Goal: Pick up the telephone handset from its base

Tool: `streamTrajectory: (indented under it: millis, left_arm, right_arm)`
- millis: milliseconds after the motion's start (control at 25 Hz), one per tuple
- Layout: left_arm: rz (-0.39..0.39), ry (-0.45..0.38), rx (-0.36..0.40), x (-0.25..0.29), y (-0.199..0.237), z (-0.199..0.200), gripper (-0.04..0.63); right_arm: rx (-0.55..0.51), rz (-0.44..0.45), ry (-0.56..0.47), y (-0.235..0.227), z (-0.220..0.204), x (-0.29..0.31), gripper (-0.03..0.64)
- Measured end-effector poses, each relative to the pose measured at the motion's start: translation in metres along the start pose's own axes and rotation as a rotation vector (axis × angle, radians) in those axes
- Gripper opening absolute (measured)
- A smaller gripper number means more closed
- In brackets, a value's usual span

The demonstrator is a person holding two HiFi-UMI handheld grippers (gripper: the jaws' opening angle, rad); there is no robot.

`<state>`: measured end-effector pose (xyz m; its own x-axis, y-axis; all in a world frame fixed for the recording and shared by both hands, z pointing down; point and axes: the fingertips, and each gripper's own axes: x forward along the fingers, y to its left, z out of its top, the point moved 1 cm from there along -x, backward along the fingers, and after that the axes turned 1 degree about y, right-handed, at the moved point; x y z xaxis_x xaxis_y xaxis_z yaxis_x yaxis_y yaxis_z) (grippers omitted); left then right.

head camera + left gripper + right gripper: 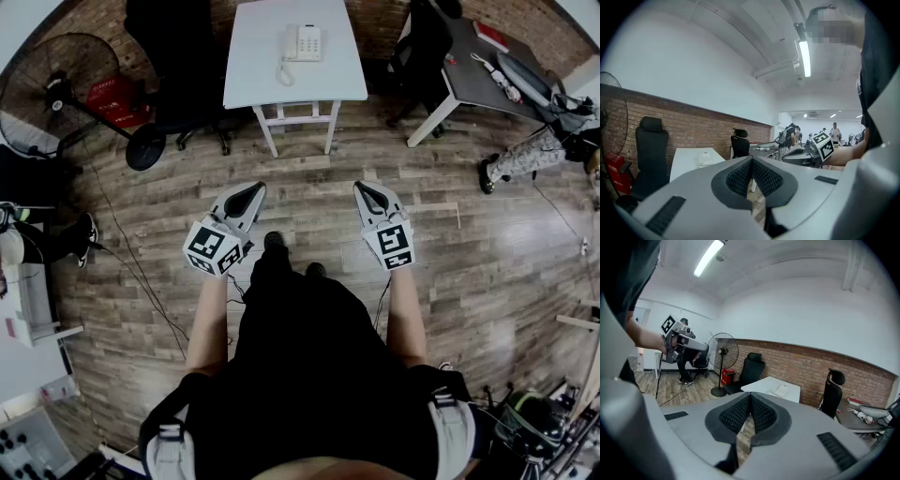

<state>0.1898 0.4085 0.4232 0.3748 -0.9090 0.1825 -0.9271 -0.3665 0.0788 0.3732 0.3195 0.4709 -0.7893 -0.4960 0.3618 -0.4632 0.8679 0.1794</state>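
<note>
At lower centre, ahead of the person's torso (305, 375), the left gripper (251, 194) and right gripper (366, 193) both have their jaws closed on nothing. The telephone (303, 42) lies far off on the white table (281, 89) at top centre, with the handset (290, 43) cradled on its left side. The handset is probably light, stiff, smooth plastic tethered by a cord (281, 71), and is best gripped across its narrow middle.

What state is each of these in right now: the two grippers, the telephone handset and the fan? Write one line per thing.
Left gripper: shut, nothing between its jaws.
Right gripper: shut, nothing between its jaws.
Telephone handset: resting on its base, untouched.
Fan: standing upright on the floor; whether it is spinning cannot be told.
</note>
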Motion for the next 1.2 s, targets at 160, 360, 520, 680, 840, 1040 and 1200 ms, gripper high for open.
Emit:
streamTrajectory:
  millis: [160,360,520,680,840,1040,1200]
  left_arm:
    - [-0.005,0.001,-0.005,0.012,-0.008,0.003,0.018]
    - [-0.01,0.008,-0.007,0.016,-0.01,0.002,0.018]
    - [-0.014,0.024,-0.004,0.014,-0.006,-0.006,0.018]
    - [-0.005,0.021,-0.022,0.011,0.009,-0.009,0.018]
    - [-0.008,0.017,-0.024,0.015,0.026,-0.007,0.018]
    - [-0.023,0.009,-0.025,0.03,0.059,0.0,0.018]
    - [-0.037,0.008,-0.021,0.038,0.089,0.006,0.018]
  right_arm:
    - [-0.001,-0.001,0.009,-0.015,-0.003,-0.003,-0.005]
    - [0.074,0.06,-0.019,-0.012,-0.006,-0.002,-0.005]
    - [0.094,0.054,0.0,-0.009,-0.01,0.003,-0.005]
    - [0.071,0.045,0.016,-0.009,-0.01,0.013,-0.003]
    - [0.064,0.033,0.026,-0.015,-0.005,0.028,-0.003]
    - [0.048,0.031,0.037,-0.019,0.007,0.061,-0.003]
    - [0.052,0.016,0.043,-0.025,0.022,0.092,-0.003]
